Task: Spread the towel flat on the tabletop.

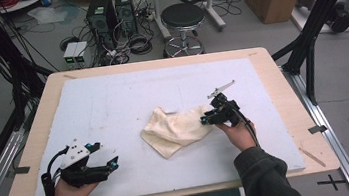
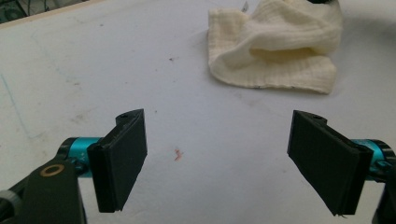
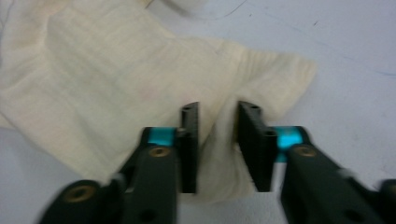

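1. My right gripper (image 1: 207,119) sits at the right edge of the cream cloth (image 1: 176,129), jaws narrowly apart with cloth in the gap (not pinched).
2. My left gripper (image 1: 115,161) is wide open over the white mat (image 1: 112,100), well apart from the cloth.
3. The cloth lies crumpled mid-mat.

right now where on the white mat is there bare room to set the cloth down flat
Bare: the far half of the white mat beyond the cloth, and the stretch between the left gripper and the cloth. Crowded: the cloth's right edge, where the right gripper sits over it.
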A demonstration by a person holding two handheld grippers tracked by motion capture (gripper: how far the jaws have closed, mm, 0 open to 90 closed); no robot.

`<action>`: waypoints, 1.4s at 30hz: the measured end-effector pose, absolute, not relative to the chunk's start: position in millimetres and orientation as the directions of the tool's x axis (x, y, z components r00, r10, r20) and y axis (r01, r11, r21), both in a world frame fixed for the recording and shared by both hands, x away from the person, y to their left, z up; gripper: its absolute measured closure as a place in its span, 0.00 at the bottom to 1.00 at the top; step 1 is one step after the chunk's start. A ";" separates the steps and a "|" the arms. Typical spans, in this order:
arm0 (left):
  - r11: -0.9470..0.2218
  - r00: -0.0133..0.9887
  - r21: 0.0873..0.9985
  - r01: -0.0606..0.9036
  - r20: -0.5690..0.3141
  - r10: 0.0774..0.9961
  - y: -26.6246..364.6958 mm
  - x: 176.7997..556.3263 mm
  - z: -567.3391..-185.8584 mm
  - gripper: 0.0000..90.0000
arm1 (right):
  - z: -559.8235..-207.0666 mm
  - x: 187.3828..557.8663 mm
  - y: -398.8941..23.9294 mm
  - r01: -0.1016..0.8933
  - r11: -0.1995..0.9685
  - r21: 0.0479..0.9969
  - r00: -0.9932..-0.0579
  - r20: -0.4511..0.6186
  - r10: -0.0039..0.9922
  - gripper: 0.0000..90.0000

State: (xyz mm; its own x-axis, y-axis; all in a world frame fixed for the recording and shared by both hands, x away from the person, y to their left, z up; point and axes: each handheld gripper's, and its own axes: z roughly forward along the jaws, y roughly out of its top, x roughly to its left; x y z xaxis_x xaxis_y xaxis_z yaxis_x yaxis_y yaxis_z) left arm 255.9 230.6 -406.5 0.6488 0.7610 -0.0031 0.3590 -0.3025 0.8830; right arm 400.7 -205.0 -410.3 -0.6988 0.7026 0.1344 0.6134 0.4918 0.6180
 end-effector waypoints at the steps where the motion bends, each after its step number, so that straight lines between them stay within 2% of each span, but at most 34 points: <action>1: -0.308 0.654 0.882 0.358 -0.001 0.757 228.9 257.6 -405.6 0.24 | -408.8 399.7 -205.1 0.599 0.488 0.634 -0.706 0.131 0.696 0.72; 3: -0.319 0.665 0.879 0.355 0.003 0.747 222.4 262.3 -403.7 0.25 | -404.1 395.9 -205.0 0.574 0.480 0.664 -0.716 0.122 0.687 0.67; 10: -0.350 0.701 0.875 0.335 0.016 0.713 193.3 280.7 -400.6 0.26 | -392.4 385.0 -205.4 0.489 0.471 0.734 -0.771 0.110 0.628 0.67; 12: -0.340 0.711 0.879 0.334 0.002 0.703 186.5 287.8 -398.6 0.30 | -392.8 386.2 -206.1 0.487 0.465 0.739 -0.776 0.122 0.619 0.66; 18: -0.314 0.728 0.879 0.359 -0.053 0.684 169.3 313.1 -397.6 0.35 | -394.4 381.2 -197.8 0.448 0.511 0.734 -0.835 0.139 0.532 0.62; 22: -0.310 0.737 0.877 0.366 -0.070 0.673 160.1 331.7 -398.1 0.41 | -398.6 382.5 -198.2 0.448 0.524 0.725 -0.831 0.120 0.544 0.61; 26: -0.311 0.740 0.875 0.371 -0.076 0.668 149.2 351.1 -394.8 0.48 | -399.6 389.5 -202.8 0.459 0.490 0.741 -0.816 0.134 0.563 0.62; 34: -0.341 0.757 0.845 0.412 -0.109 0.644 133.4 393.9 -396.9 0.56 | -402.1 387.9 -202.0 0.422 0.527 0.737 -0.864 0.151 0.481 0.52; 39: -0.355 0.756 0.819 0.451 -0.139 0.640 131.0 409.8 -410.5 0.58 | -405.5 384.0 -204.9 0.408 0.550 0.729 -0.879 0.149 0.454 0.51; 42: -0.371 0.761 0.816 0.443 -0.123 0.637 128.3 412.3 -415.1 0.58 | -410.2 383.5 -210.0 0.418 0.541 0.730 -0.870 0.151 0.469 0.51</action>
State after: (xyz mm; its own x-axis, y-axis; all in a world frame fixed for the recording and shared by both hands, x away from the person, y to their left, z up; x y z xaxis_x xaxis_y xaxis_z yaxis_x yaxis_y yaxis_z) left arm 412.3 128.3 -415.1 0.7612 0.6367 -0.1232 0.4426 -0.3711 0.8163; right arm 383.5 -210.0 -410.2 -0.8700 0.4694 0.1509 0.4182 0.5406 0.7300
